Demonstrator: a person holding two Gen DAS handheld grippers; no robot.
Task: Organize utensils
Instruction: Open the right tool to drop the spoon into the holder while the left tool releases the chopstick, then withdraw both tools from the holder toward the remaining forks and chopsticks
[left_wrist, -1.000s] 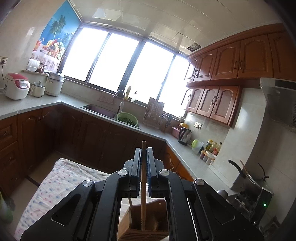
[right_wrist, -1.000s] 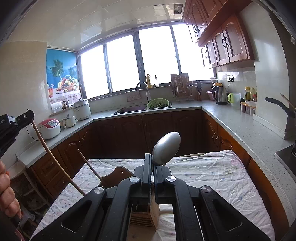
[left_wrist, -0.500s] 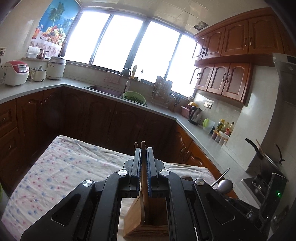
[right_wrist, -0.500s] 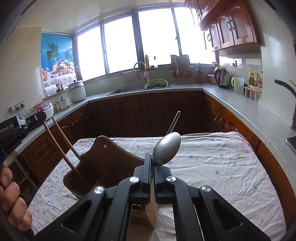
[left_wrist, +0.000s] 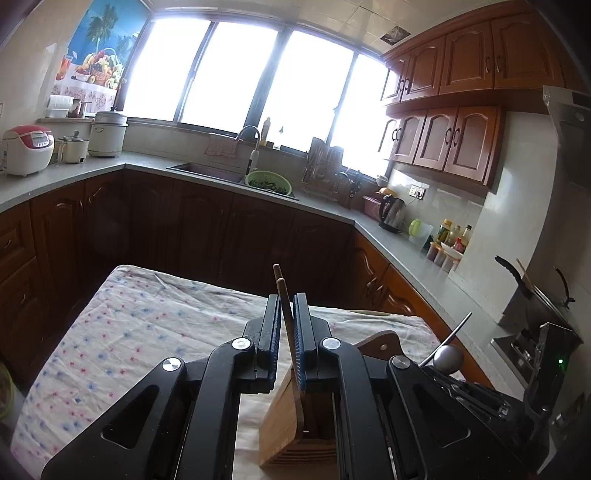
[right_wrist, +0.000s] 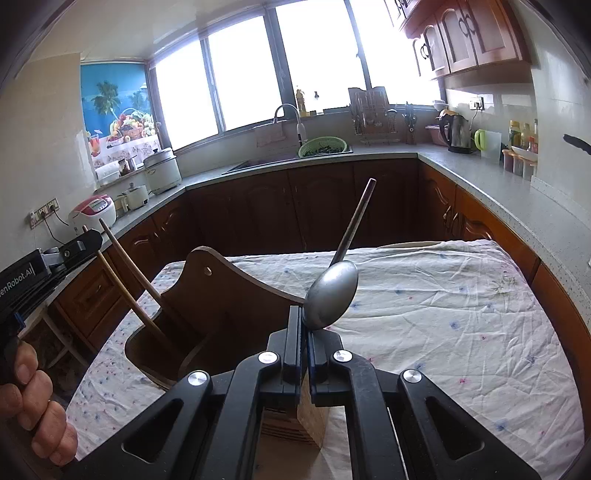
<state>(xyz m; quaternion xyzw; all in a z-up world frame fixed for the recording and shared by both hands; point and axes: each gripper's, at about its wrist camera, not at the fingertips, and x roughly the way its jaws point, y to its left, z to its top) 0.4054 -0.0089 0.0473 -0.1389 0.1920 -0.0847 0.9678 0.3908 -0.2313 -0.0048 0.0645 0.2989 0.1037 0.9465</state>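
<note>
My left gripper (left_wrist: 287, 300) is shut on a pair of wooden chopsticks (left_wrist: 285, 314). They lean between the pads, and their lower ends reach into the wooden utensil holder (left_wrist: 295, 428) below. In the right wrist view the chopsticks (right_wrist: 125, 273) slant into the holder's dark rear compartment (right_wrist: 221, 314), with the left gripper (right_wrist: 86, 243) at their tops. My right gripper (right_wrist: 304, 317) is shut on a metal spoon (right_wrist: 332, 295), bowl up; its handle is hidden below the pads, above the holder's pale front box (right_wrist: 310, 417). A thin metal handle (right_wrist: 356, 218) rises behind the spoon.
The holder stands on a table with a flowered cloth (right_wrist: 443, 332). A person's hand (right_wrist: 33, 406) grips the left tool at the lower left. Brown cabinets and a grey counter (left_wrist: 325, 210) with a sink, kettle and rice cookers ring the table.
Both grippers came down toward the holder with their utensils. The chopsticks now lean instead of standing straight between the left pads. The thin metal handle has come into view behind the spoon.
</note>
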